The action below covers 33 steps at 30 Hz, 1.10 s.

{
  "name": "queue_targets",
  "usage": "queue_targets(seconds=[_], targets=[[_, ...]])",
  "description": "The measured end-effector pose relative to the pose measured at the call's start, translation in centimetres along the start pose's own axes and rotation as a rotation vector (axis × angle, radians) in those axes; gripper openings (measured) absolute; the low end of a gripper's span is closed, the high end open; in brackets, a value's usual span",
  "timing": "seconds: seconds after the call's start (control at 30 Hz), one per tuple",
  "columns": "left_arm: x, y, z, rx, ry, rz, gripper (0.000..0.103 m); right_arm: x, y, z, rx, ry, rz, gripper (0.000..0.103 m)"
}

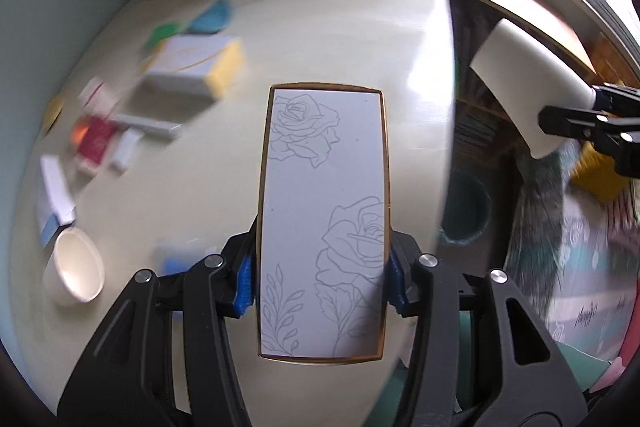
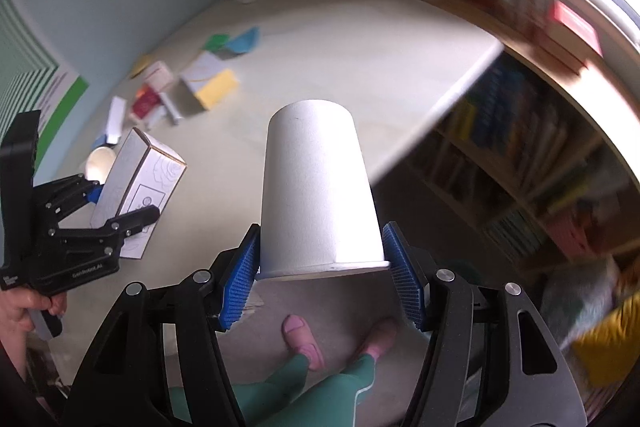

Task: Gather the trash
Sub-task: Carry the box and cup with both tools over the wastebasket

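My left gripper [image 1: 322, 279] is shut on a white carton with rose line drawings and a gold edge [image 1: 324, 219], held above the pale table [image 1: 320, 39]. The carton also shows in the right wrist view [image 2: 136, 183], in the left gripper [image 2: 116, 211]. My right gripper [image 2: 320, 267] is shut on an upside-down white paper cup [image 2: 316, 191], held past the table's right edge; the cup shows in the left wrist view [image 1: 520, 83]. A dark green bin [image 1: 468, 211] stands on the floor beside the table.
Several small boxes [image 1: 192, 67], coloured paper scraps [image 1: 208, 15] and another paper cup lying on its side [image 1: 76, 267] lie on the table's left part. Bookshelves [image 2: 520, 131] stand to the right. The person's legs and pink slippers [image 2: 304, 339] are below.
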<state>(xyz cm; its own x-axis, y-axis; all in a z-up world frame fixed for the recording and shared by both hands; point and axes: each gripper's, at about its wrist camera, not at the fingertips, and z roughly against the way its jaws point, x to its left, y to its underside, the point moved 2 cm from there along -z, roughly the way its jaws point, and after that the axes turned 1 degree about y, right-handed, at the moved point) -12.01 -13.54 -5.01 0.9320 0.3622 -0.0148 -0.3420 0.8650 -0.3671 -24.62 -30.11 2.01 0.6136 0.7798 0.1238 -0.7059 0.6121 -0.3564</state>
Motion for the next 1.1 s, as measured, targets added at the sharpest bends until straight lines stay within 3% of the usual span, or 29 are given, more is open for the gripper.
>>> queue_targets(seconds=[0.3, 0.57, 0.73, 0.83, 0.93, 1.1], targets=[[-12.4, -2.4, -3.9, 0.07, 0.067, -0.116, 0.047, -11.1, 3.9, 1.2, 0.01, 0.025, -0.11, 0.062], [-23.1, -4.1, -9.9, 0.17, 0.117, -0.207, 0.047, -21.9, 9.6, -0.4, 0.089, 0.028, -0.234, 0.062], [-27.7, -3.7, -15.5, 0.252, 0.128, -0.248, 0.047, -27.6, 13.6, -4.4, 0.162, 0.019, -0.299, 0.062], [-30.2, -2.7, -20.3, 0.34, 0.137, -0.285, 0.047, -30.3, 15.9, -7.8, 0.203, 0.011, -0.343, 0.062], [-31.7, -1.5, -24.7, 0.414, 0.183, -0.27, 0.047, -32.3, 18.2, -11.3, 0.216, 0.011, -0.38, 0.062], [-33.6, 0.6, -31.3, 0.483, 0.186, -0.282, 0.047, -34.7, 21.7, -17.4, 0.258, -0.032, -0.451, 0.063]])
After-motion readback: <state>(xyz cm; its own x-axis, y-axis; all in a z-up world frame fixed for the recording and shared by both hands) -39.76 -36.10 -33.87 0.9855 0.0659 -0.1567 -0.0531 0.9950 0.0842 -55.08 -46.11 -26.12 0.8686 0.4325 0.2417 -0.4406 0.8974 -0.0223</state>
